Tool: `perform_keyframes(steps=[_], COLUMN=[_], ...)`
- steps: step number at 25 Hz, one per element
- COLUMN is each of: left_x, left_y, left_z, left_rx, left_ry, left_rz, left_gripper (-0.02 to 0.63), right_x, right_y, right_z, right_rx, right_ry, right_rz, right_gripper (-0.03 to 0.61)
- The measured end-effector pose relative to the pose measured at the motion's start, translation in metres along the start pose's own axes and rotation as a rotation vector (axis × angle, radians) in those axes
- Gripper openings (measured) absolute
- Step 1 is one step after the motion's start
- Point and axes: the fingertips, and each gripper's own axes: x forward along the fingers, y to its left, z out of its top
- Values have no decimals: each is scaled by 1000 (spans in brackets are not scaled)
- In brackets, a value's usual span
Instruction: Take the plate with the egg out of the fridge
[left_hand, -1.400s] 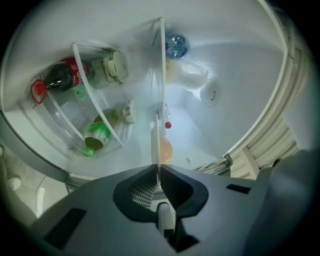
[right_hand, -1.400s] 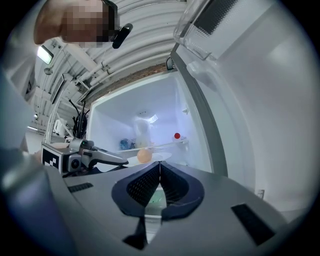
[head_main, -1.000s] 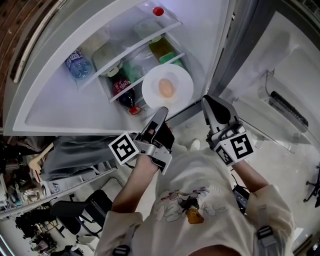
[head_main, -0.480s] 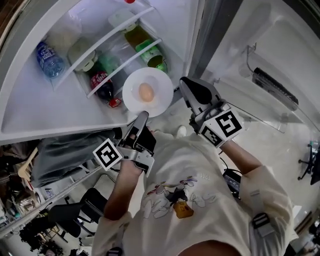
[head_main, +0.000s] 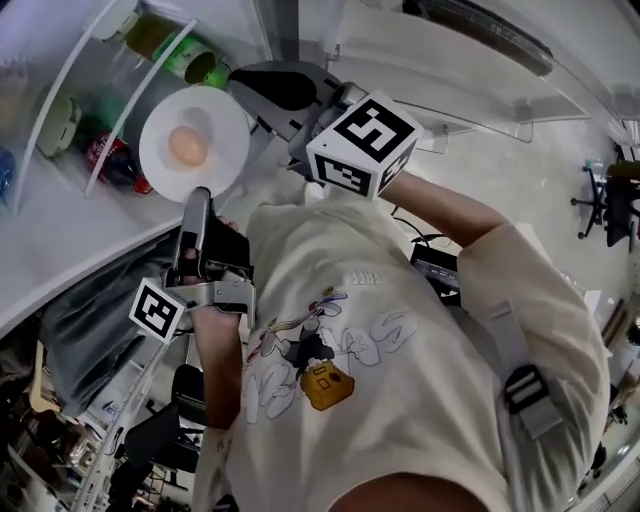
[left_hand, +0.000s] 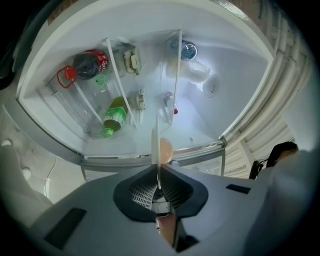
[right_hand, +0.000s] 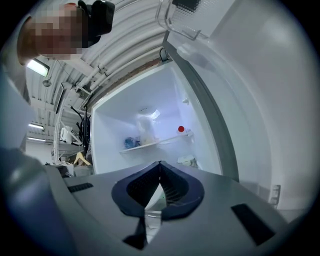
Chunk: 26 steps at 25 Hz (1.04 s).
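A white plate (head_main: 215, 125) with a brown egg (head_main: 187, 147) on it hangs in front of the open fridge (head_main: 60, 230). My left gripper (head_main: 200, 193) is shut on the plate's near rim from below. In the left gripper view the plate (left_hand: 155, 145) stands edge-on between the jaws of the left gripper (left_hand: 158, 172), with the egg (left_hand: 166, 149) to its right. My right gripper (head_main: 248, 84) sits just right of the plate, apart from it, shut and holding nothing. Its jaws meet in the right gripper view (right_hand: 160, 164).
The fridge shelves hold a cola bottle (left_hand: 90, 65), a green bottle (left_hand: 115, 117) and a water bottle (left_hand: 186, 50). The open fridge door (head_main: 480, 45) with its bins lies to the right. A black office chair (head_main: 160, 430) and clutter stand at lower left.
The plate, still gripped by the left gripper, has come away from the shelves and slid to the view's upper left. The right gripper has drawn close beside the plate's right edge.
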Motion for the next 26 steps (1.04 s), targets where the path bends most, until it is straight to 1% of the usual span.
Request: perform_keyframes(steps=[4, 8, 22, 26], left_x=[-2, -6, -11, -6], left_y=[-2, -2, -1, -1], left_z=[-5, -5, -2, -10], left_rx=[-18, -29, -49, -65], left_ry=[-1, -8, -17, 0], left_rz=[-17, -25, -22, -23], left_gripper=[26, 26, 26, 26], right_x=[-1, -2, -1, -11], right_y=[5, 10, 20, 18], right_z=[-6, -6, -16, -18], right_rx=[2, -19, -4, 7], right_ry=[43, 60, 82, 93], right_rz=[21, 32, 22, 3], right_gripper=[6, 6, 6, 6])
